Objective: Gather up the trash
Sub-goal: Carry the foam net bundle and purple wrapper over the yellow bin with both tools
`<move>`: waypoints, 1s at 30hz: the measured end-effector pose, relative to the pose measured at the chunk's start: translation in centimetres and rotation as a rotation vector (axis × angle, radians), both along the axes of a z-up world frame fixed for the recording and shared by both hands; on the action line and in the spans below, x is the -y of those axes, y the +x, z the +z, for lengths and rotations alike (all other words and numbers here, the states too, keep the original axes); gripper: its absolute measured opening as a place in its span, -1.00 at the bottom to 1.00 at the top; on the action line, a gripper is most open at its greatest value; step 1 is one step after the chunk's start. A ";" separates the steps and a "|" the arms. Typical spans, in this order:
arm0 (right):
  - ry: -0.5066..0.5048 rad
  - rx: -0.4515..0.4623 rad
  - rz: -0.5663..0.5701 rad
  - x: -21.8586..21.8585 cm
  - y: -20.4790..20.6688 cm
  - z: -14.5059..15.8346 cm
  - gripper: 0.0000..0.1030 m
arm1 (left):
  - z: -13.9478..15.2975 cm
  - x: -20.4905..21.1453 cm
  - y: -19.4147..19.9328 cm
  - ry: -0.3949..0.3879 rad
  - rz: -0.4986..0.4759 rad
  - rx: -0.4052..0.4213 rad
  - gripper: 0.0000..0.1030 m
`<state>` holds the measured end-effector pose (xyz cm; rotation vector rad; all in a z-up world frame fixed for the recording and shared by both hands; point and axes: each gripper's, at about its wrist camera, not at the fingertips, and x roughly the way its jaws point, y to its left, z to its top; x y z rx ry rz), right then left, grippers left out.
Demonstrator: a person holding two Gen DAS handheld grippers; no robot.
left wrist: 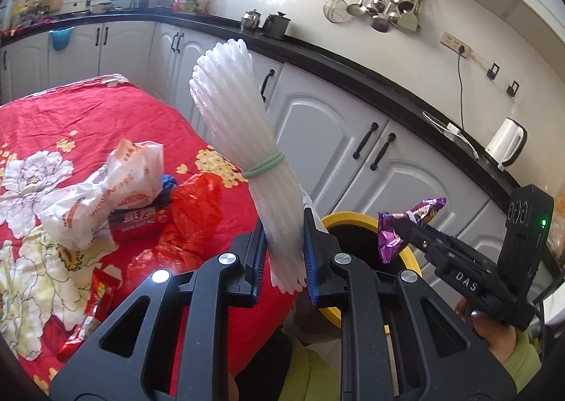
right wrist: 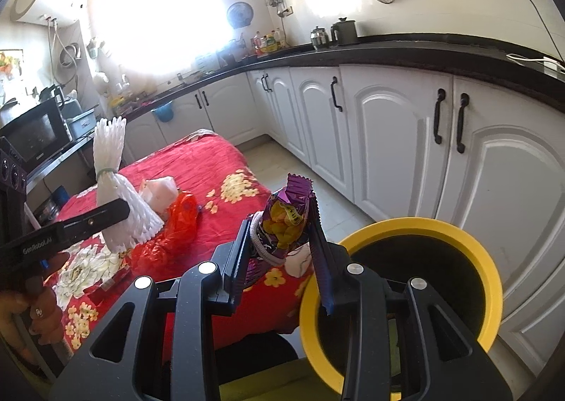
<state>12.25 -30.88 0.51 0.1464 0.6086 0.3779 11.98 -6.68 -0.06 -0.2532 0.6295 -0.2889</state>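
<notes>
My left gripper [left wrist: 282, 245] is shut on a white foam net bundle [left wrist: 243, 132] tied with a green band, held upright above the table's edge. It also shows in the right wrist view [right wrist: 113, 189]. My right gripper [right wrist: 282, 235] is shut on a purple snack wrapper [right wrist: 286, 220], beside the yellow-rimmed bin [right wrist: 469, 242]. In the left wrist view the wrapper [left wrist: 392, 235] hangs over the bin [left wrist: 353, 217]. On the red floral cloth [left wrist: 88, 111] lie a white printed bag [left wrist: 106, 189], a red plastic bag [left wrist: 194, 220], a red box [left wrist: 136, 222] and a red sachet [left wrist: 91, 309].
White cabinets [right wrist: 388, 139] with black handles run under a black countertop [left wrist: 353, 62] behind the bin. A white kettle [left wrist: 506, 143] and steel pots [left wrist: 275, 24] stand on the counter. A microwave [right wrist: 31, 136] sits at the left.
</notes>
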 end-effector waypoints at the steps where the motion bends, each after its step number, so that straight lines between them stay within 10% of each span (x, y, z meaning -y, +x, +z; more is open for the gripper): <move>1: 0.000 0.001 -0.004 0.2 0.0 0.0 -0.38 | -0.1 0.3 0.0 0.003 -0.007 -0.001 -0.74; 30: 0.013 -0.008 -0.141 6.5 -1.2 -1.6 -0.38 | -2.4 6.8 -0.1 0.092 -0.153 -0.033 -0.74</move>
